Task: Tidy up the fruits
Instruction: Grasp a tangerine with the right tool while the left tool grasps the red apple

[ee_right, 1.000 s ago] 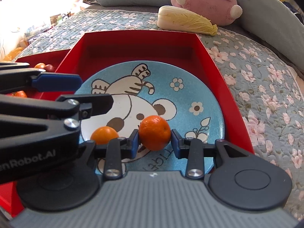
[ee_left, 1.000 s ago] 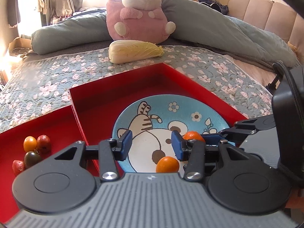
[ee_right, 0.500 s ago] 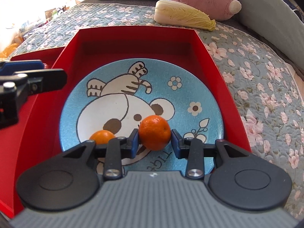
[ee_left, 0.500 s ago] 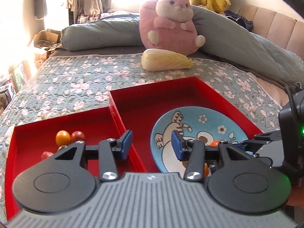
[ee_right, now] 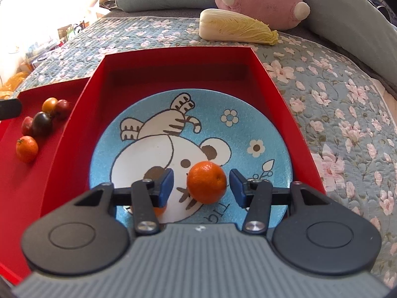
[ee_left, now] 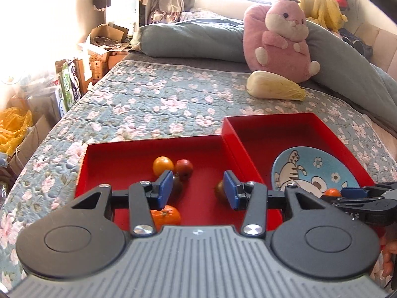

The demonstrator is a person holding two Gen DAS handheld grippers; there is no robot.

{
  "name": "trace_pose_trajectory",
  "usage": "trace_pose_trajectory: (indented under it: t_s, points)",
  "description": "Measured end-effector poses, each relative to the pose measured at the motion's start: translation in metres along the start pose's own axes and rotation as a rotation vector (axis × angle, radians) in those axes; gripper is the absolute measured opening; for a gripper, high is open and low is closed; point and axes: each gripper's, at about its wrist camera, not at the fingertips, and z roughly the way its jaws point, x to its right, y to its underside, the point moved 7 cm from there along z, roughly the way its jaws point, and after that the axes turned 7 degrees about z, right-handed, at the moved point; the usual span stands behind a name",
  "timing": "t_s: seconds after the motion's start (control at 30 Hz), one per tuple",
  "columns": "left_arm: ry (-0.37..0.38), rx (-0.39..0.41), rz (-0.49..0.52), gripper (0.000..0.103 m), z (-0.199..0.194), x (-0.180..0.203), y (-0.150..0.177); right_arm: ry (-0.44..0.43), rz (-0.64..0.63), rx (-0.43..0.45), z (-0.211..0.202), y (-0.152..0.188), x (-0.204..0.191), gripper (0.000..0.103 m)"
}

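My left gripper (ee_left: 198, 190) is open and empty above the left red tray (ee_left: 119, 149), which holds a tangerine (ee_left: 166, 214), a yellow tomato (ee_left: 162, 165), a red tomato (ee_left: 184, 167) and darker tomatoes (ee_left: 219, 191). My right gripper (ee_right: 201, 187) is open over the blue cartoon plate (ee_right: 248, 129) in the right red tray (ee_right: 178, 57). A tangerine (ee_right: 206, 182) sits on the plate between its jaws with gaps on both sides. A second tangerine (ee_right: 158, 211) is mostly hidden behind the left finger. The left tray's fruits (ee_right: 37, 126) also show in the right wrist view.
Both trays lie on a floral quilt (ee_left: 148, 99). A napa cabbage (ee_left: 274, 89) and a pink plush toy (ee_left: 280, 37) lie behind them, with a grey duvet (ee_left: 193, 39). Boxes and bags (ee_left: 74, 74) stand beside the bed on the left.
My right gripper has opened and let go of the tangerine onto the plate. My left gripper has swung left, from over the plate to over the left tray.
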Motion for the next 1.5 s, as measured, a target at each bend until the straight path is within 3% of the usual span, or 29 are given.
trace_pose_trajectory:
  t_s: [0.2, 0.37, 0.5, 0.63, 0.83, 1.13, 1.2, 1.5]
  points:
    - [-0.063, -0.024, -0.047, 0.051, -0.009, -0.046, 0.007, -0.051, 0.018, 0.083, -0.024, -0.007, -0.009, 0.052]
    - [-0.110, -0.038, -0.076, 0.051, -0.014, -0.078, 0.009, -0.182, -0.046, 0.147, -0.047, -0.012, -0.054, 0.052]
    - [-0.126, -0.052, -0.087, 0.051, -0.013, -0.088, 0.011, -0.328, -0.127, 0.120, -0.054, -0.006, -0.113, 0.052]
    - [-0.129, -0.074, -0.097, 0.051, -0.006, -0.088, 0.013, -0.420, -0.165, 0.043, -0.041, 0.004, -0.168, 0.051]
    - [-0.116, -0.081, -0.110, 0.051, 0.002, -0.094, 0.013, -0.382, -0.183, -0.044, 0.000, 0.015, -0.208, 0.052]
    - [-0.088, -0.153, -0.121, 0.051, 0.032, -0.101, 0.024, -0.355, -0.199, -0.070, 0.029, 0.018, -0.226, 0.049]
    - [-0.068, -0.159, -0.117, 0.051, 0.036, -0.099, 0.027, -0.368, -0.209, -0.057, 0.027, 0.019, -0.227, 0.044]
    - [-0.023, -0.180, -0.041, 0.051, 0.053, -0.075, 0.028, -0.356, -0.179, -0.054, -0.008, 0.035, -0.204, 0.044]
